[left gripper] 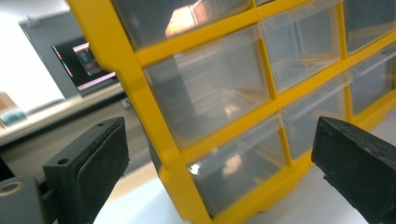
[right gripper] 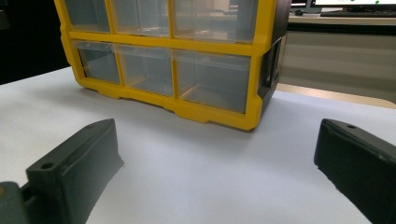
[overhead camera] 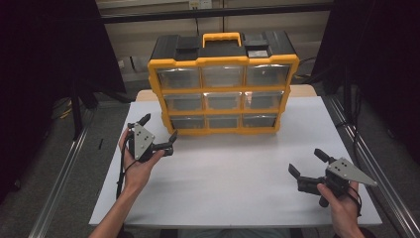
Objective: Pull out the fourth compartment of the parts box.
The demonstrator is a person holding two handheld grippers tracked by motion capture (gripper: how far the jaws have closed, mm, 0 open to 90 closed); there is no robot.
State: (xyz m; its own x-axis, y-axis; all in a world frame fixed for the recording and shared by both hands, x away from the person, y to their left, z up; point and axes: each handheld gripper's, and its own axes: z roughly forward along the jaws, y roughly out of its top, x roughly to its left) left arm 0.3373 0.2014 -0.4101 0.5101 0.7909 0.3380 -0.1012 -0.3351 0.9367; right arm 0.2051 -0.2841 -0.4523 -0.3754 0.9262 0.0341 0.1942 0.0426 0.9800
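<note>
Behind clear fronts, the drawer cabinet's [overhead camera: 223, 89] contents blur; left gripper [overhead camera: 158, 130] and right gripper [overhead camera: 308, 163] jaws apart.

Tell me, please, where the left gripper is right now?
In the high view the left gripper is at the table's left, open, close beside the lower left corner of the yellow drawer cabinet.

no legible text, label or number anywhere; monitor screen [left gripper: 88, 63] too blurred to read.

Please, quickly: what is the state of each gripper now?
Left gripper: open, holding nothing, near the drawer cabinet.
Right gripper: open, holding nothing.
</note>
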